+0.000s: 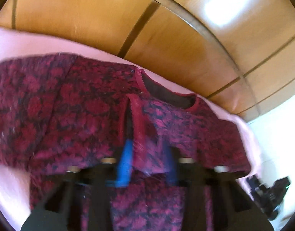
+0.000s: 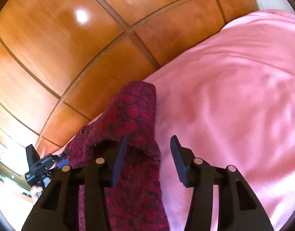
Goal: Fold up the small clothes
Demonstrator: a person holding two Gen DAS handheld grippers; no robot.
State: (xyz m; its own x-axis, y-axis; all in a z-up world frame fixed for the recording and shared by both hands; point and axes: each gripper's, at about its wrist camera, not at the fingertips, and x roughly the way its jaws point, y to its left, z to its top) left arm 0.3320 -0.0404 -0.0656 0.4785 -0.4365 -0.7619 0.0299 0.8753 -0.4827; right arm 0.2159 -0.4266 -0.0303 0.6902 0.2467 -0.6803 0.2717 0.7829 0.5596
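Pink bedsheet (image 2: 234, 88) fills 3 to 6 o'clock in right view. Glossy wooden panelled wardrobe (image 2: 60, 48) behind it, 9 to 12 o'clock.

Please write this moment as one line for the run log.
garment: red patterned top on pink blanket | left claw: shut on top's fabric | right claw: open, top's edge between fingers, not pressed | fold: unfinished

The left gripper (image 1: 147, 163) has a black frame with cut-out slots, round silver pin heads and bright blue fingers (image 1: 125, 165). The right gripper (image 2: 149, 161) has the same black slotted frame and silver pins, but flat dark fingers (image 2: 118, 161).
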